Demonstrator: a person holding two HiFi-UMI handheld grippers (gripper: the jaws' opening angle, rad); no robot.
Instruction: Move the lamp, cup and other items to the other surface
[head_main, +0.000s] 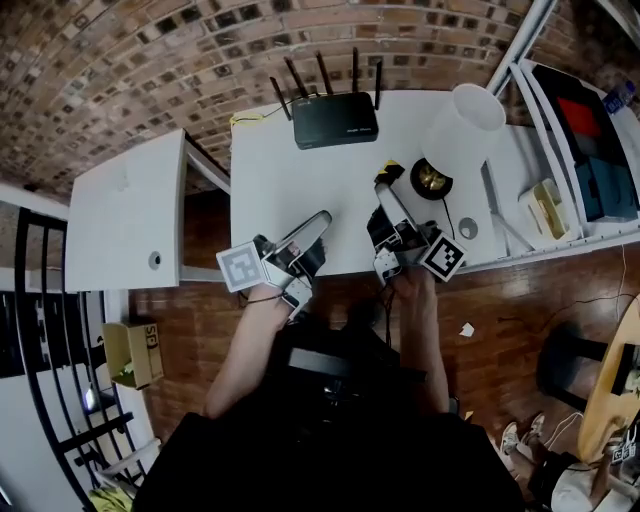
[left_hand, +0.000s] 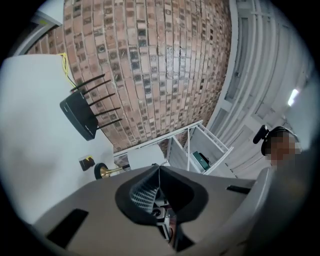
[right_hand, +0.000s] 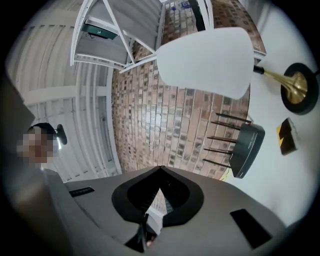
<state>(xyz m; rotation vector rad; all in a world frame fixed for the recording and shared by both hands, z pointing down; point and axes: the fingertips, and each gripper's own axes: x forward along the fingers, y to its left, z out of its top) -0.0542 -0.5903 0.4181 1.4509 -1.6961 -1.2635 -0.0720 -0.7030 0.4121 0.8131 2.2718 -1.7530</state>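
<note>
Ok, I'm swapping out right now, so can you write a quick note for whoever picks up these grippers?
Left gripper: jaws shut, empty, over the main table's near edge.
Right gripper: jaws shut, empty, near the lamp.
Lamp, router and small black-and-yellow item stand on the main table; no cup in view.
Done: nothing moved to the side table.
Left: move everything.
</note>
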